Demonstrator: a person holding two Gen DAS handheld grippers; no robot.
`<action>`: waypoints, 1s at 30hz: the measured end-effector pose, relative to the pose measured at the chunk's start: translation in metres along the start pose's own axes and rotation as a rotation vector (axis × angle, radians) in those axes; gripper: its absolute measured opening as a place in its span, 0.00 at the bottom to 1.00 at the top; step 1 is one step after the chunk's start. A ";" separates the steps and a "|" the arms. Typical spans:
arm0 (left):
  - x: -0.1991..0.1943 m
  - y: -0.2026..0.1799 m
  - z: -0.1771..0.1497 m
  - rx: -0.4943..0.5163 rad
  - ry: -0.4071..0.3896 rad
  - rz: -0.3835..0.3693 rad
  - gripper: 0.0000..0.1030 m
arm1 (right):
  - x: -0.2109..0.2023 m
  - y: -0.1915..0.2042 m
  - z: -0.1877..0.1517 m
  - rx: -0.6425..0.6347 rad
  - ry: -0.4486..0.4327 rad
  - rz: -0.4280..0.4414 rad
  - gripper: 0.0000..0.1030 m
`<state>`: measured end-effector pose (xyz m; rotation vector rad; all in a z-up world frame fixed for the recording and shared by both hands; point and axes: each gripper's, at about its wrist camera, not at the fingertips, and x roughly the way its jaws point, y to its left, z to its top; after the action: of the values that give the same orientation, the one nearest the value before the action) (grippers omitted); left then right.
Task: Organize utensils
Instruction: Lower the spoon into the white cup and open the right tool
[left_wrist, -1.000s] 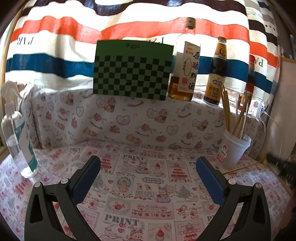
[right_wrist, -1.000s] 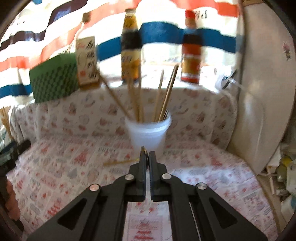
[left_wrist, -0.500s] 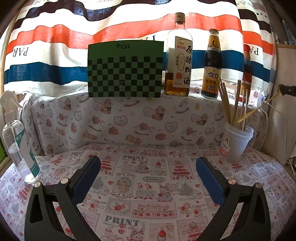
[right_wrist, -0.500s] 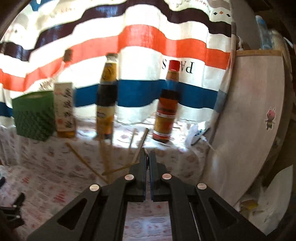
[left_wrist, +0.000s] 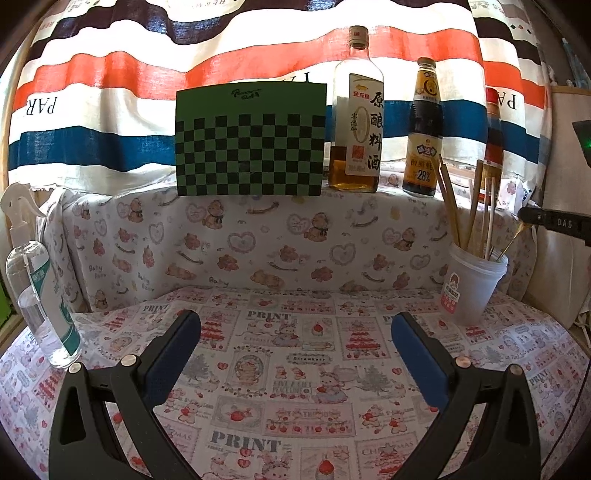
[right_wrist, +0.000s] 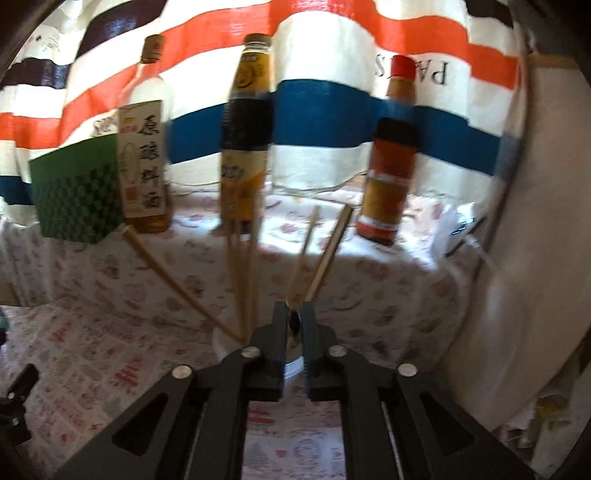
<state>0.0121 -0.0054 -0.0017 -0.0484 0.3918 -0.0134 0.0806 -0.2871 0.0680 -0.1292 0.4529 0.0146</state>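
A white plastic cup (left_wrist: 472, 291) holding several wooden chopsticks (left_wrist: 465, 218) stands at the right of the printed cloth. My right gripper (right_wrist: 294, 314) hovers just above the cup's rim (right_wrist: 293, 363); its jaws are opening, with a narrow gap between them. The top end of one thin chopstick (left_wrist: 511, 240) sits loosely in that gap, and its lower end is down inside the cup. In the left wrist view the right gripper (left_wrist: 524, 215) pokes in from the right edge. My left gripper (left_wrist: 295, 321) stands open low over the cloth, with nothing between its blue pads.
A clear spray bottle (left_wrist: 40, 295) stands at the left. On the back ledge are a green checkered board (left_wrist: 251, 140), a cooking wine bottle (left_wrist: 356, 122), a dark sauce bottle (left_wrist: 424, 129) and a red-capped bottle (right_wrist: 388, 173). A pale panel (right_wrist: 535, 221) closes off the right side.
My right gripper lifted a chopstick off the cloth, carried it up over the cup, and its jaws have now parted slightly. My left gripper stayed put.
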 end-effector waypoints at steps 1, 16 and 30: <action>0.001 0.000 0.000 0.003 0.001 -0.002 0.99 | 0.000 0.001 -0.002 0.005 -0.001 0.027 0.25; 0.001 0.002 -0.002 -0.023 -0.010 -0.009 0.99 | -0.049 0.031 -0.075 -0.073 -0.173 0.175 1.00; -0.012 -0.003 -0.001 0.002 -0.091 0.022 1.00 | -0.024 0.029 -0.093 -0.033 -0.074 0.229 1.00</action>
<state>0.0007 -0.0083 0.0018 -0.0421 0.3015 0.0103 0.0173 -0.2694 -0.0079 -0.1079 0.3919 0.2512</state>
